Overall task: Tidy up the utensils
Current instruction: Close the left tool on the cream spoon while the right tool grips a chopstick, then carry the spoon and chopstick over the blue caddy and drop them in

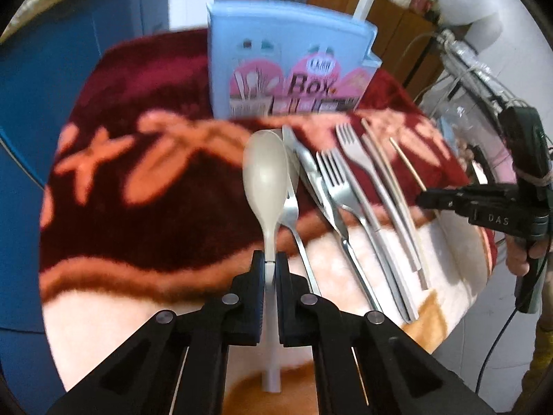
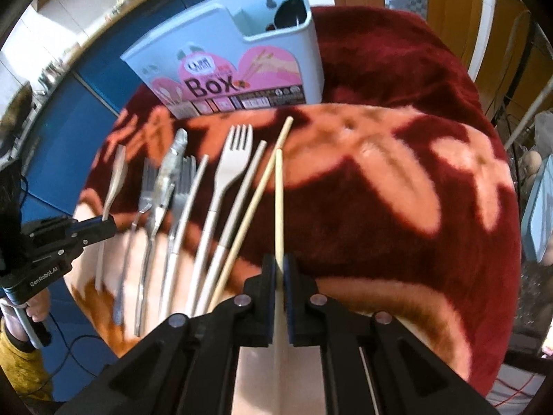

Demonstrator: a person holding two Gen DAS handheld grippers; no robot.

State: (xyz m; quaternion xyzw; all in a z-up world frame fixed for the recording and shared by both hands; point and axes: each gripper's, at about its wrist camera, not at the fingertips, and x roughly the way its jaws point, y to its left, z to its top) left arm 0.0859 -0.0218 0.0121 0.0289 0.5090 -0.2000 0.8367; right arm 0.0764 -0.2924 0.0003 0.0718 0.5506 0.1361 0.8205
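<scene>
- Left wrist view, lower centre: the left gripper (image 1: 270, 263) has its jaws drawn narrow on the handle of a beige spoon (image 1: 265, 176), whose bowl stands up toward the middle of the frame, above the blanket (image 1: 145, 180).
- Just right of the spoon, a row of utensils lies on the red and orange blanket — a steel fork (image 1: 332, 176), a knife (image 1: 307, 162), a beige fork (image 1: 352, 145), then pale sticks running toward the lower right.
- Upper centre of that view: a light blue utensil box (image 1: 290, 69) stands upright behind the row, with a pink label reading "Box".
- Right edge, same view: the right gripper (image 1: 423, 197) shows side-on and blurred.
- Right wrist view, left edge: the left gripper (image 2: 112, 226) shows again with the spoon (image 2: 115, 180) seen edge-on in it.
- Centre left: the row lies on the blanket (image 2: 397, 190) — among it the beige fork (image 2: 235, 152) and a bamboo chopstick (image 2: 252, 207) on a diagonal.
- Lower centre: the right gripper (image 2: 279, 266) is pinched close on a second chopstick (image 2: 279, 200), which points up the frame.
- Upper centre: the box (image 2: 242, 55) shows an open compartment at its top right corner.
</scene>
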